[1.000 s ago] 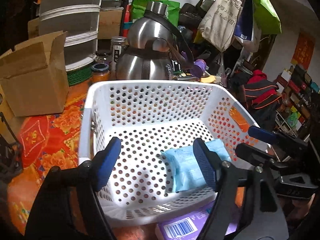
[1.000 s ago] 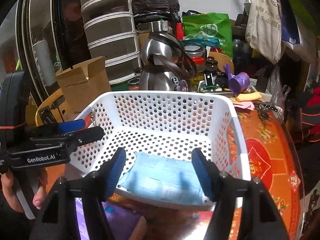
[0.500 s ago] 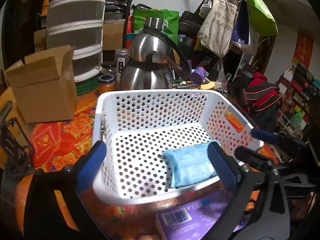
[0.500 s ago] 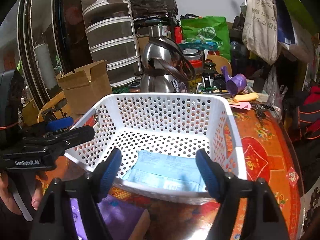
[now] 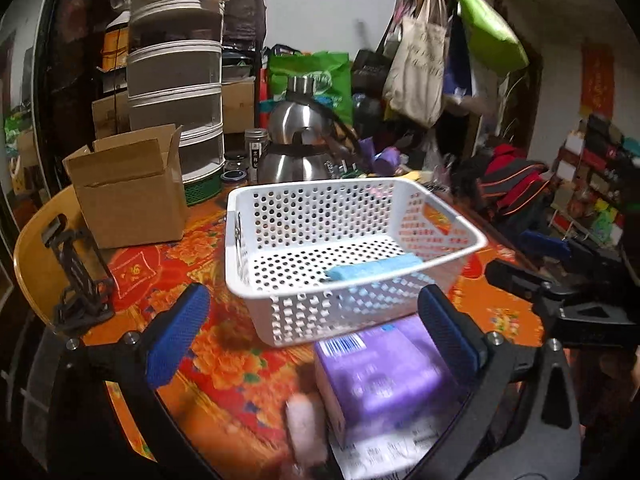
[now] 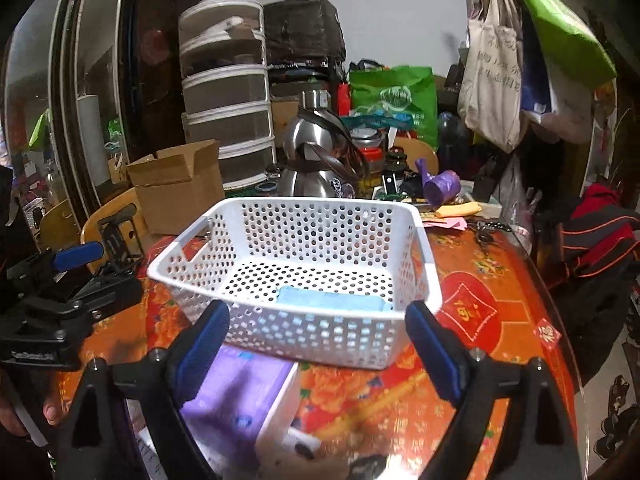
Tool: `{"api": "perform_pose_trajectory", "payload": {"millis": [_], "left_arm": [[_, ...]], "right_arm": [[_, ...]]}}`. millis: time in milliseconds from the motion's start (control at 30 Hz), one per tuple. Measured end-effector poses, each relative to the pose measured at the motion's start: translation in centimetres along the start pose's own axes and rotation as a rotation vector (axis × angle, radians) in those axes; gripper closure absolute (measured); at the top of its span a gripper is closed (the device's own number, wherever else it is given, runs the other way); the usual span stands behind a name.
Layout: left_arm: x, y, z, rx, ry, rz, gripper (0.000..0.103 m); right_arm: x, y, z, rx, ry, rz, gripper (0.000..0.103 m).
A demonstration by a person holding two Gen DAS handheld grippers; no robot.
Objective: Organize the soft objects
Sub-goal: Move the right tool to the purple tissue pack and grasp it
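Lying flat in white perforated basket (image 6: 416, 216), soft light-blue pack (image 6: 332, 302); both grippers' fingers wide, empty.

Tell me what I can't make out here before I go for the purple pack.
- Purple pack: print motion-blurred in the left wrist view; near end cut off by the frame edge and the finger in the right wrist view.
- Blue pack in the white basket: the near wall hides its lower part in both views.
- Pale object beside the purple pack: too blurred to identify.
- Both grippers are open and empty: left gripper, right gripper.
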State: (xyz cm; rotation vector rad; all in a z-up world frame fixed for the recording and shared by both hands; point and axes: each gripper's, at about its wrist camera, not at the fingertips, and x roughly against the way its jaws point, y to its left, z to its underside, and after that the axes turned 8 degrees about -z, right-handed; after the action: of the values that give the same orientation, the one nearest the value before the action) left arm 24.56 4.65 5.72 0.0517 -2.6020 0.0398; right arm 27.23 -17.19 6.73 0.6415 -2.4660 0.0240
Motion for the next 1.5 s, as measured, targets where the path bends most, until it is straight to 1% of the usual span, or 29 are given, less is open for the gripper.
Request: {"api": "perform_pose_trajectory", "payload": {"millis": [133,233,400,500,667,833,867,900,1000,1100,1167,1267,1367,1433,1500], "left_arm": [[1.7,1.6,2.1,0.055,0.018,0.011,0.000],[2.6,2.2,3.8,0.050,0.028,-0.026,0.000],[5.3,2.2,6.8,0.032,0.005,-0.008,0.000],[6.1,2.2,8.6,0.038,0.014,-0.018,0.000],[4.2,1.5,9.9,0.034,0.074,0.013,0.000],[1.9,0.1,10.0,0.006,0.098,0.049,0.000],[1.4,0.0,10.0,0.004,0.104,0.051,0.001],[1.0,-0.1,10.1,0.003,0.111,0.058,0.001],[0.1,0.0,9.9,0.008,0.116,0.074,0.002],[-0.6,0.0,10.1,0.004,0.116,0.088,0.002],[-1.0,-0.2,10.0,-0.011,0.117,0.084,0.003],[-1.8,-0.4,10.0,-0.018,0.127,0.079,0.007],[-2.5,-0.2,10.1,-0.015,0.144,0.076,0.013],[-2.8,-0.1,10.1,-0.014,0.155,0.084,0.020],[-3.1,-0.3,10.2,-0.024,0.161,0.092,0.023]], "right_arm": [[1.9,0.7,1.8,-0.010,-0.009,-0.003,0.013],[3.0,1.0,3.3,-0.023,-0.012,-0.028,0.013],[4.4,2.1,6.3,0.001,-0.015,-0.032,0.013],[5.4,2.3,8.2,-0.019,-0.037,-0.062,0.013],[5.6,2.2,10.7,-0.057,-0.026,-0.124,0.013],[4.8,3.5,10.8,-0.006,-0.011,-0.116,0.013],[4.6,3.8,10.7,0.004,-0.009,-0.115,0.018],[4.4,3.9,10.6,0.010,-0.007,-0.115,0.025],[3.4,4.0,10.2,0.011,0.009,-0.131,0.038],[2.5,3.8,9.9,-0.003,0.018,-0.144,0.039],[2.0,3.8,9.8,-0.003,0.025,-0.142,0.039],[0.9,3.9,9.6,0.008,0.049,-0.152,0.040],[0.2,4.1,9.3,0.018,0.066,-0.170,0.048],[-0.2,4.2,9.2,0.019,0.075,-0.183,0.049],[-0.6,4.2,9.3,0.017,0.085,-0.187,0.050]]}}
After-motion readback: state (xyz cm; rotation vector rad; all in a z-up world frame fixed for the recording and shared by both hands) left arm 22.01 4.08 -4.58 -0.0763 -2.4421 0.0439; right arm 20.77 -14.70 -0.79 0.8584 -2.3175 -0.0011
